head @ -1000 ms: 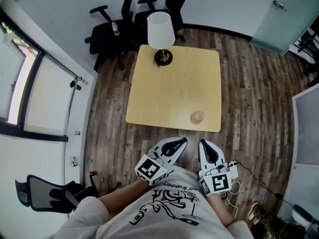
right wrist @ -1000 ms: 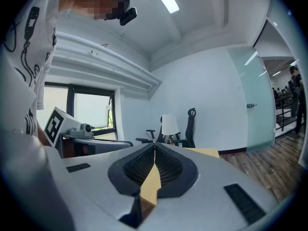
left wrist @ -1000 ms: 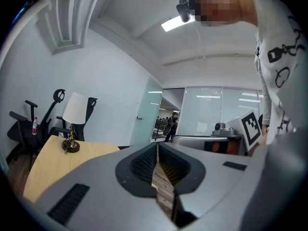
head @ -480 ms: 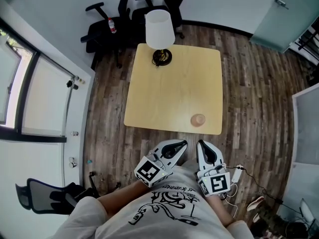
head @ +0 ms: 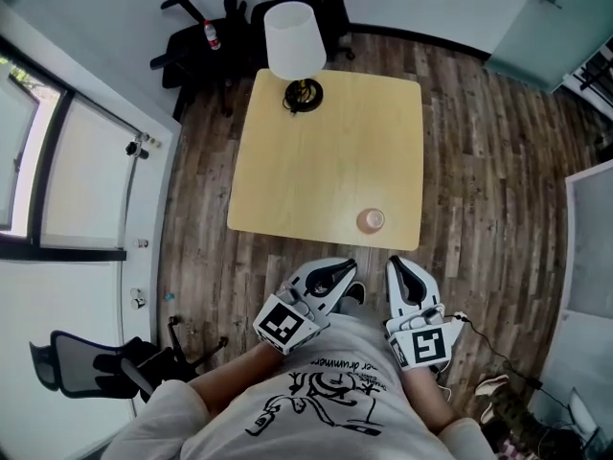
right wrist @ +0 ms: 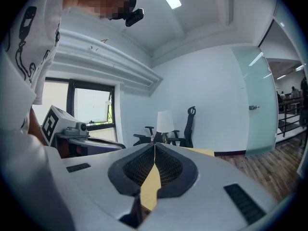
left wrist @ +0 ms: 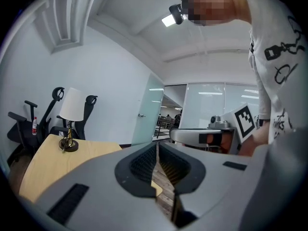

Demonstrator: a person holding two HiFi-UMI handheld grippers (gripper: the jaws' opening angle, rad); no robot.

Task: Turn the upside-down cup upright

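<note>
I am holding both tools low against my stomach, side by side and pointing almost level toward the table. The left gripper [head: 347, 268] is showing its ribbed pads pressed together with nothing between them, only a sliver of floor and tabletop through the slit. The right gripper [head: 397, 266] is the same, shut and empty. I take it I am holding them closed and tucked in because nothing is within reach to grasp yet.

Directly under and just ahead of both tips is the wood floor [head: 206, 257], so neither tool is over the table [head: 326, 161].

A little farther ahead, the cup [head: 372, 220] is sitting on the table close to its near edge, toward the right corner. It is roughly in line with the gap between my two tips, so either tool could go for it. From this height it is too small for me to tell which end is up.

Beyond the cup the tabletop is lying bare, which should give room to roll the cup over. At the far corner, ahead and left of my left tool, a lamp [head: 293, 41] is standing, well apart from the cup. Past that, office chairs [head: 206, 36] are parked by the wall.

As I judge it, the jaws will have to open before they can close on the cup's wall.
</note>
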